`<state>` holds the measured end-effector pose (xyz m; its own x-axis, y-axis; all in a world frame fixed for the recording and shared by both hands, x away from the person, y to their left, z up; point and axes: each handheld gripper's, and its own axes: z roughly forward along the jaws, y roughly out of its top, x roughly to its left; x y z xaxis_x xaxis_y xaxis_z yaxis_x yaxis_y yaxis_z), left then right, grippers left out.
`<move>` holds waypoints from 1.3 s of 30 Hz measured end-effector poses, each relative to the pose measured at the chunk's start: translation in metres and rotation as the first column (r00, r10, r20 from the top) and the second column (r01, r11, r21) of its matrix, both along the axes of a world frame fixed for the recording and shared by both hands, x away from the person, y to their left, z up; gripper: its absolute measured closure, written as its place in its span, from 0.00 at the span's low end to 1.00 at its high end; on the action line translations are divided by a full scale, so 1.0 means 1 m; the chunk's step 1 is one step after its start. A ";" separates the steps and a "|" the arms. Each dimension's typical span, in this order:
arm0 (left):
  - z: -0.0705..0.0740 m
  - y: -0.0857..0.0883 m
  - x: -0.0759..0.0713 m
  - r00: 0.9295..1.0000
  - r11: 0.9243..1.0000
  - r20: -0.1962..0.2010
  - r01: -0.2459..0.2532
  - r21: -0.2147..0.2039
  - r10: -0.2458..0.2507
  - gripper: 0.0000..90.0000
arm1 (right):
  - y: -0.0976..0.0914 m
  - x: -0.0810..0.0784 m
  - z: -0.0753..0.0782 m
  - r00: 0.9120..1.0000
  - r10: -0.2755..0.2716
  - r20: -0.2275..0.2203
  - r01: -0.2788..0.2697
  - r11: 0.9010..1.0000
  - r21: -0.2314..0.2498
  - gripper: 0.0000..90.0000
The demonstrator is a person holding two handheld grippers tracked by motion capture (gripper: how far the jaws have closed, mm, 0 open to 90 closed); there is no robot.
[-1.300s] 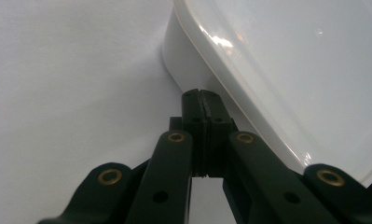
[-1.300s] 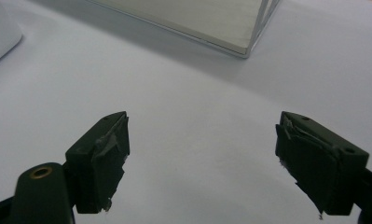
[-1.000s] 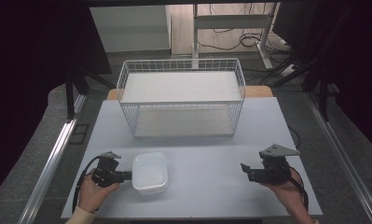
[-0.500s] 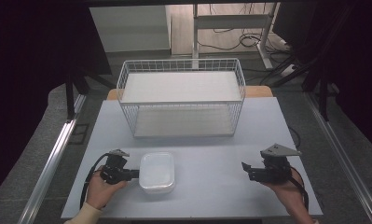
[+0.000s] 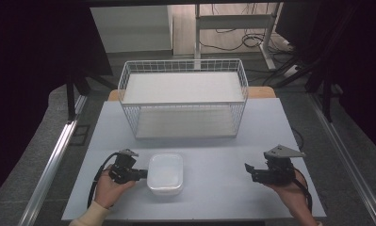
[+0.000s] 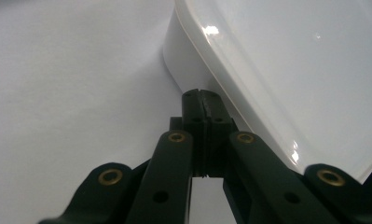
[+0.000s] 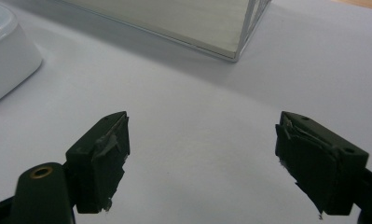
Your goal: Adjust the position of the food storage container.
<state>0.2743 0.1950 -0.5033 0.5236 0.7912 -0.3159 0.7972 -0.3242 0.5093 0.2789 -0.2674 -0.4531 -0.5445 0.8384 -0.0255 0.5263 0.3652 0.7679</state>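
A white, shallow rectangular plastic container [image 5: 165, 173] rests on the pale table, front left of centre. My left gripper [image 5: 141, 175] is shut, and its tips touch the container's left side. In the left gripper view the two jaws are pressed together with nothing between them, the left gripper [image 6: 200, 100] sitting just under the rim of the container [image 6: 286, 70]. My right gripper [image 5: 248, 170] is held open and empty at the front right, pointing left. Bare table lies between the fingers of the right gripper [image 7: 202, 158], and the container [image 7: 6, 56] is far to its left.
A white wire basket [image 5: 183, 103] with a pale liner stands at the back middle of the table [image 5: 223, 197]; its near corner [image 7: 242, 42] shows in the right gripper view. Dark floor, metal rails and cables surround the table.
My left gripper has moved to the right, and the container has slid right with it. The right gripper has hardly moved.
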 end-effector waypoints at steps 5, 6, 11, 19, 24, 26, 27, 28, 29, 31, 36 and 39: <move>0.000 -0.008 0.000 1.000 1.000 0.000 0.016 0.003 -0.016 1.00 | 0.000 0.000 0.000 1.000 0.001 0.000 -0.001 1.000 0.001 0.20; 0.001 -0.010 0.000 1.000 1.000 0.001 0.022 0.003 -0.022 1.00 | 0.000 0.000 0.000 1.000 -0.002 0.000 0.002 1.000 0.005 0.20; 0.002 -0.023 0.000 0.999 0.999 -0.001 0.052 0.006 -0.052 1.00 | -0.001 0.000 0.000 1.000 -0.002 -0.001 0.002 1.000 0.008 0.20; 0.004 -0.046 0.007 0.995 0.995 0.001 0.103 0.016 -0.103 1.00 | -0.001 0.001 0.000 1.000 0.000 -0.003 0.000 1.000 0.007 0.20; 0.006 -0.063 0.012 0.992 0.992 0.017 0.125 0.029 -0.125 1.00 | 0.000 0.000 0.000 1.000 0.004 -0.005 -0.004 1.000 0.008 0.20; 0.008 -0.069 0.012 0.990 0.991 0.028 0.134 0.025 -0.135 1.00 | -0.001 0.000 0.000 1.000 0.004 -0.005 -0.004 1.000 0.007 0.20; 0.008 -0.069 0.012 0.990 0.991 0.028 0.134 0.025 -0.135 1.00 | -0.001 0.000 0.000 1.000 0.004 -0.005 -0.004 1.000 0.007 0.20; 0.009 -0.071 0.012 0.989 0.989 0.028 0.142 0.029 -0.143 1.00 | -0.001 0.001 -0.001 1.000 0.003 -0.005 -0.003 1.000 0.008 0.20; 0.009 -0.073 0.011 0.989 0.989 0.032 0.146 0.027 -0.147 1.00 | -0.001 0.001 -0.001 1.000 0.003 -0.005 -0.003 1.000 0.008 0.20; 0.010 -0.077 0.012 0.987 0.987 0.034 0.157 0.026 -0.158 1.00 | -0.001 0.001 -0.001 1.000 0.002 -0.006 -0.002 1.000 0.008 0.20; 0.010 -0.077 0.012 0.986 0.987 0.043 0.160 0.019 -0.161 1.00 | 0.000 0.000 -0.001 1.000 0.004 -0.006 -0.004 1.000 0.006 0.20; 0.012 -0.071 0.011 0.988 0.990 0.055 0.143 0.013 -0.143 1.00 | 0.000 0.000 0.000 1.000 0.011 -0.010 -0.011 1.000 0.023 0.20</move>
